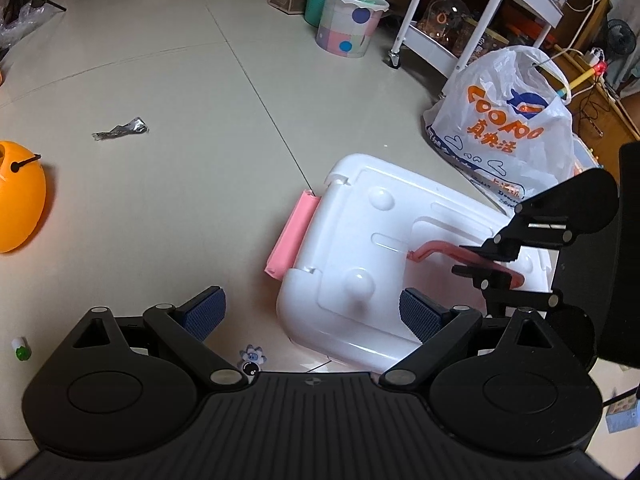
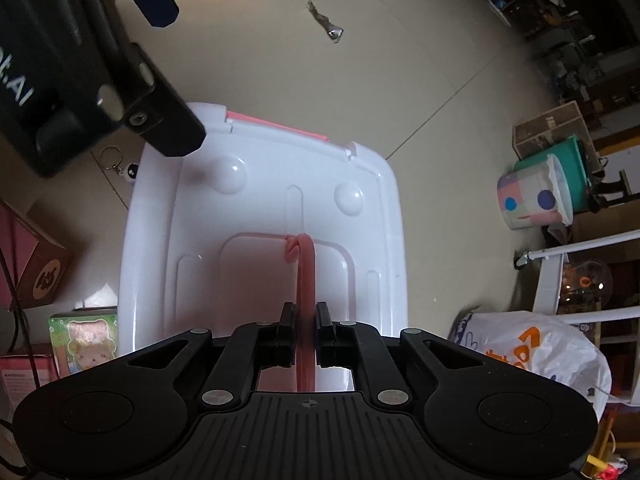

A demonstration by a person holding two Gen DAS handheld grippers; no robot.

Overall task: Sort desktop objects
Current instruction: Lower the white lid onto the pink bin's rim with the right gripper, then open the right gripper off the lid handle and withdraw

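A white plastic storage box (image 1: 360,256) with a closed lid stands on the floor; it also shows in the right wrist view (image 2: 264,216). It has a pink side latch (image 1: 290,236) and a pink carry handle (image 2: 305,276) on the lid. My right gripper (image 2: 305,320) is shut on the pink handle, which stands upright between its fingers. In the left wrist view the right gripper (image 1: 496,264) shows at the box's right, on the handle. My left gripper (image 1: 312,312) is open and empty, above the box's near left corner.
An orange ball-like toy (image 1: 16,200), a foil wrapper (image 1: 120,130) and a small keychain figure (image 1: 252,362) lie on the tiled floor. A printed plastic bag (image 1: 512,128), a white cart (image 1: 480,20) and bins (image 1: 348,20) stand behind. Small boxes (image 2: 84,340) sit left of the box.
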